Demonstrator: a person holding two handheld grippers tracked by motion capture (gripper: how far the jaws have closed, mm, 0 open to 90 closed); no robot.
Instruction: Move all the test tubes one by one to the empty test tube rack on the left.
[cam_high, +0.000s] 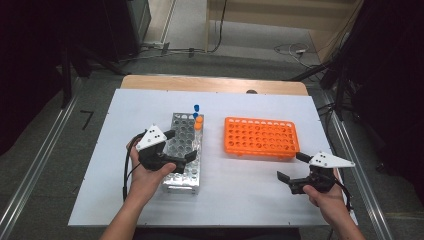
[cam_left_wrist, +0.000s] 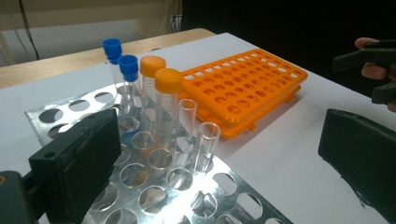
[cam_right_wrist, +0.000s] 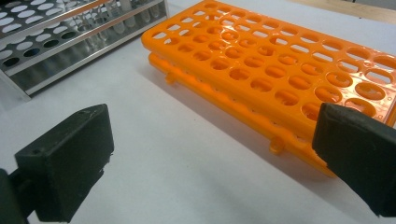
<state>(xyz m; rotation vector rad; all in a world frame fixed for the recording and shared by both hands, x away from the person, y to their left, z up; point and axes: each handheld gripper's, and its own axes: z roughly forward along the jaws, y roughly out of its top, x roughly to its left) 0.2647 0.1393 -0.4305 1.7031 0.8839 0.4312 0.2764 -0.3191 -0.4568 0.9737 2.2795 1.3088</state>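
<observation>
Six tubes are standing in the metal rack (cam_left_wrist: 154, 186): two blue-capped tubes (cam_left_wrist: 120, 77), two orange-capped tubes (cam_left_wrist: 161, 100) and two uncapped tubes (cam_left_wrist: 198, 137), all clustered at its far end. You are hovering your left gripper (cam_high: 176, 146) over that rack, jaws spread, gripping nothing. Your right gripper (cam_high: 291, 167) is waiting spread on the tabletop (cam_high: 240, 190) just beside the orange rack (cam_high: 261, 136), whose holes are all sitting vacant. By my reading, no transfer is underway yet; every tube is left to move.

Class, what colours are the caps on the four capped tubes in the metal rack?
Two blue caps and two orange caps, clearest in the left gripper view.
</observation>
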